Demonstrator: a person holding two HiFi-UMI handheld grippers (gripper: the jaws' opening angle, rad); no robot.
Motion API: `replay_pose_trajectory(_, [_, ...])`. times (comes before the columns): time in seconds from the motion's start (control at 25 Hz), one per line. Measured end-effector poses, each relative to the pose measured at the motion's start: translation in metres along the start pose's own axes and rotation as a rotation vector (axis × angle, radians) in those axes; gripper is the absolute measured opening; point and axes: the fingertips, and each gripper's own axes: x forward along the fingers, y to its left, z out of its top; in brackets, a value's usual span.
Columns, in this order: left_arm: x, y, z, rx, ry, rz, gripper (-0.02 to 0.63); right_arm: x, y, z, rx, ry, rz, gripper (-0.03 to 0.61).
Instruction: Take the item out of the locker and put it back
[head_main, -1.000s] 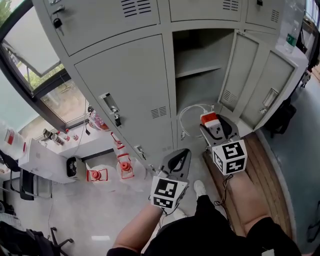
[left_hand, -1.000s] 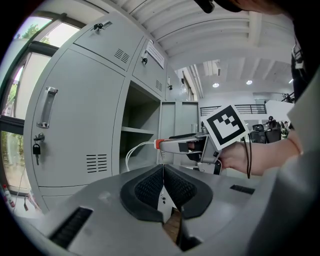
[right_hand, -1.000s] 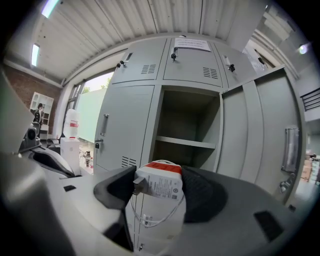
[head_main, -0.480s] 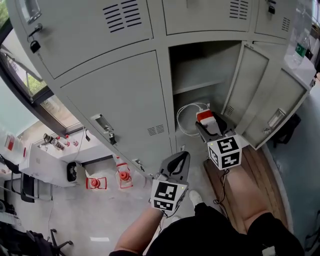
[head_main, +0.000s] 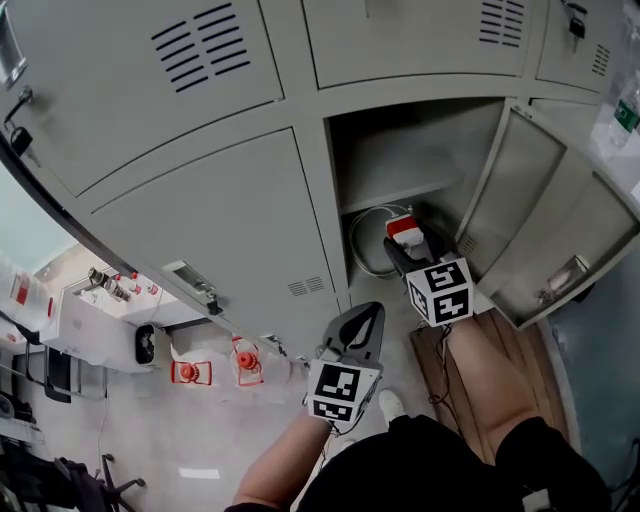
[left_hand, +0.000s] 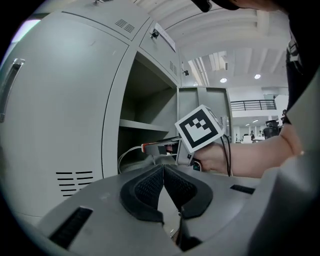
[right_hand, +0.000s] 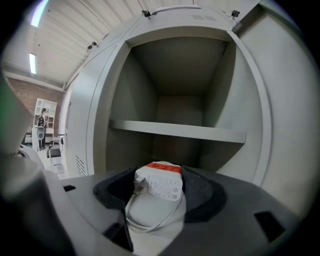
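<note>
One white charger (head_main: 404, 229), clamped in the right gripper's (head_main: 405, 248) jaws, has edged deeper into the locker's (head_main: 420, 150) mouth, just right of centre in the head view; we judge the return underway. Its long axis follows the jaws, red end pointing inward. Lower down, the left gripper's (left_hand: 163, 186) jaws are pressed together, empty.

Pale floor (head_main: 150, 440), dark window frame (head_main: 60, 208) at left, wooden boards (head_main: 528, 375) at right, ceiling lights (left_hand: 223, 80)

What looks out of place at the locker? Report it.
Nothing is damaged or spilled. The only untidy thing is the white cable, which trails in a loose loop from the charger clamped in the right gripper, at the open locker.
</note>
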Motion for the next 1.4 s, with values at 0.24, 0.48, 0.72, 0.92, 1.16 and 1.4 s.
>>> replay_pose_trajectory(0.24, [0.026, 0.009, -0.002, -0.011, 0.007, 0.014, 0.017, 0.041, -0.013, -0.017, 0.010, 0.050, 0.019, 0.336])
replay_pose_trajectory(0.48, [0.045, 0.014, -0.003, -0.014, 0.014, 0.017, 0.015, 0.073, -0.017, -0.041, -0.016, 0.127, 0.047, 0.336])
replay_pose_trajectory(0.72, [0.054, 0.017, -0.005, -0.018, 0.024, 0.021, 0.015, 0.095, -0.014, -0.063, -0.053, 0.201, 0.078, 0.336])
replay_pose_trajectory(0.92, [0.058, 0.021, -0.007, -0.025, 0.029, 0.028, 0.015, 0.103, -0.011, -0.074, -0.064, 0.240, 0.091, 0.336])
replay_pose_trajectory(1.16, [0.060, 0.024, -0.008, -0.027, 0.034, 0.027, 0.015, 0.107, -0.010, -0.083, -0.064, 0.264, 0.093, 0.337])
replay_pose_trajectory(1.4, [0.062, 0.024, -0.010, -0.028, 0.040, 0.024, 0.015, 0.107, -0.011, -0.099, -0.063, 0.313, 0.097, 0.337])
